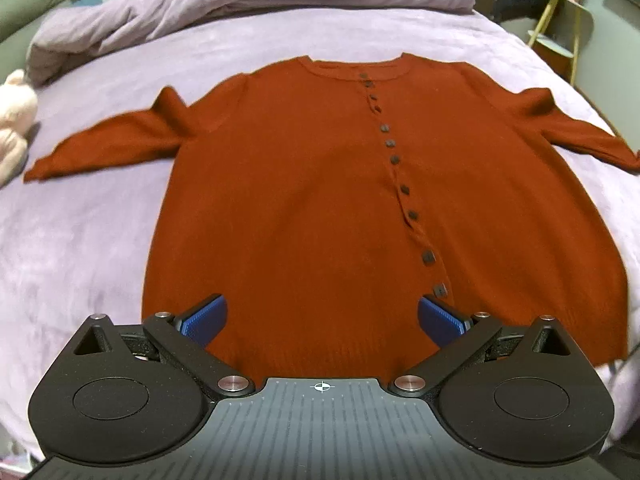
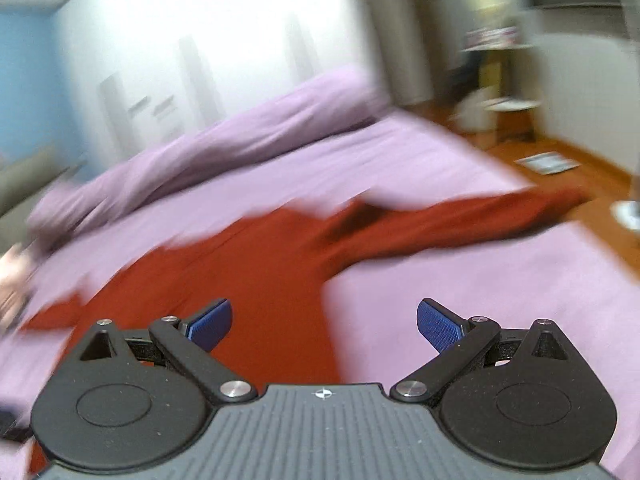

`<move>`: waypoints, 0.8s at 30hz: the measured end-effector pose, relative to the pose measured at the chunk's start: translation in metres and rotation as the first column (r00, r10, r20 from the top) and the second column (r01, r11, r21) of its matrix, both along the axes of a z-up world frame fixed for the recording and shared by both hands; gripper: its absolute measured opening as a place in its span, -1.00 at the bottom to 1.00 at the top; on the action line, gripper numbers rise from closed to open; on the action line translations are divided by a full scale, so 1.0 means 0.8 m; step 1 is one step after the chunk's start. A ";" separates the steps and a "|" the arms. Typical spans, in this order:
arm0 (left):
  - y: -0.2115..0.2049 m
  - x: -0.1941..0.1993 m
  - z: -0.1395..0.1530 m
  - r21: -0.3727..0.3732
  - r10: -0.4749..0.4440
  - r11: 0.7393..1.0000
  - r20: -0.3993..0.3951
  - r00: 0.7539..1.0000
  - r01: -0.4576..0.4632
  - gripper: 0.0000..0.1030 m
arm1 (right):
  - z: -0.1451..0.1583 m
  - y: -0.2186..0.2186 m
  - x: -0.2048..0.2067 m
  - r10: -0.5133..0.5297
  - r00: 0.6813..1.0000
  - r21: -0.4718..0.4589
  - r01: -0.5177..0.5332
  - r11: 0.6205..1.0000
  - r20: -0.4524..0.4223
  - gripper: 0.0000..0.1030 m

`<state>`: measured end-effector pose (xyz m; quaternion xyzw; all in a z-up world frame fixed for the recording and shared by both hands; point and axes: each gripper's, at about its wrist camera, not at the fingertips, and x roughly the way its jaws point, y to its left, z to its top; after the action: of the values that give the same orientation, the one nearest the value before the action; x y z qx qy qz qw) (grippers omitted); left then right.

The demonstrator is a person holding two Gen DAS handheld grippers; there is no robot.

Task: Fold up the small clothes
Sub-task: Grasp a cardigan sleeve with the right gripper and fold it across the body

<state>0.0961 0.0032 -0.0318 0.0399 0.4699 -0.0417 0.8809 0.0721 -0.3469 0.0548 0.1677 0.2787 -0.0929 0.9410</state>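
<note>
From the left wrist camera, the rust-red cardigan point(image 1: 304, 200) lies flat, front up, on the lilac bedspread point(image 1: 80, 240), straight ahead of the left tongs point(image 1: 322, 318). Its long axis runs away from the camera: ribbed hem nearest, just under the tong tips, round neckline farthest. The row of dark buttons point(image 1: 396, 160) slants from the neckline down toward the right blue pad, all fastened as far as I can see. Both sleeves are spread out sideways, the left sleeve point(image 1: 108, 144) reaching toward a pale pink soft toy point(image 1: 14, 120) at the bed's edge, the right sleeve point(image 1: 576, 128) stretching to the opposite edge. The left tongs stand wide apart and hold nothing, hovering above the middle of the hem. A bunched duvet point(image 1: 240, 4) lies beyond the neckline, clear of the garment.

The right wrist camera is heavily blurred. The right tongs point(image 2: 324, 322) are likewise spread wide and empty. Here the cardigan point(image 2: 240, 272) lies ahead and to the left, its side edge passing between the blue pads, so the left pad is over knit and the right pad over bare bedspread point(image 2: 480, 280). One sleeve point(image 2: 460, 216) runs off ahead and to the right, toward the bed's far edge and the wooden floor point(image 2: 560, 160).

My judgement: that sleeve is nearer the right tongs, so a first fold of it inward falls to them, while the left tongs sit best for the hem or left side.
</note>
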 end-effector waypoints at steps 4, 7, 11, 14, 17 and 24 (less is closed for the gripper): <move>-0.004 0.027 -0.005 -0.061 0.017 0.998 -0.011 1.000 -0.018 1.00 | -0.025 -0.119 0.038 -0.254 0.967 0.115 0.252 0.961 -0.001 0.66; -0.005 0.045 -0.016 -0.133 0.048 0.989 -0.063 0.997 -0.056 1.00 | -0.058 -0.196 0.065 -0.392 0.916 0.251 0.399 0.882 -0.080 0.22; -0.002 0.060 -0.029 -0.209 0.079 0.973 -0.096 0.992 -0.097 1.00 | -0.093 -0.256 0.090 -0.490 0.860 0.337 0.507 0.793 -0.139 0.08; 0.000 0.066 -0.035 -0.216 0.103 0.969 -0.092 0.990 -0.121 1.00 | -0.115 -0.273 0.105 -0.519 0.839 0.365 0.540 0.758 -0.163 -0.03; 0.006 0.072 -0.037 -0.220 0.113 0.967 -0.075 0.991 -0.127 1.00 | -0.123 -0.275 0.118 -0.540 0.820 0.311 0.572 0.759 -0.191 -0.55; 0.032 0.081 -0.034 -0.275 0.130 0.951 -0.056 0.990 -0.141 1.00 | -0.103 -0.277 0.080 -0.613 0.783 0.243 0.618 0.748 -0.105 -0.88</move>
<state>0.1607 0.0289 -0.0593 -0.1173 0.4770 -0.0474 0.8697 0.1360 -0.5685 -0.0276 0.3730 0.2263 -0.3609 0.8243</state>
